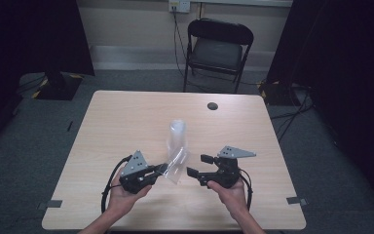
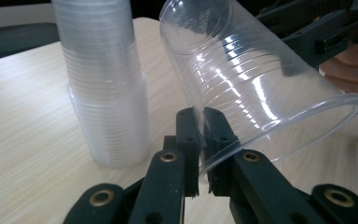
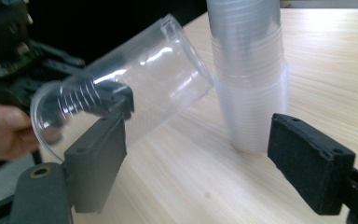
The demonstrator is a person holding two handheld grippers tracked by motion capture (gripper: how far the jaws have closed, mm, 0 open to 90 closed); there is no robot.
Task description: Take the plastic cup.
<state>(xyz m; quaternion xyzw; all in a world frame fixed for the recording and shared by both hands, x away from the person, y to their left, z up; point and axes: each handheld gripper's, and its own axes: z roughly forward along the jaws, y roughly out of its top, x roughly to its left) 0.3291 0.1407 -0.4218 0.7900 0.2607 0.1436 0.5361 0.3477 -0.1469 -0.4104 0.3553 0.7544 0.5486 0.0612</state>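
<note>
Black jaws of the left tool (image 2: 199, 140) pinch the rim of a clear plastic cup (image 2: 256, 88) — a wall-thin grip.

Held off the wooden surface (image 1: 126, 122), the cup tilts on its side, base aimed toward the stack of clear cups (image 2: 105, 88) standing upright just beside it. Opposite, the right tool (image 3: 196, 158) stands wide with nothing between its pads — the cup's open mouth lies just beyond its one jaw, not touching, and the stack rises beyond the gap.
</note>
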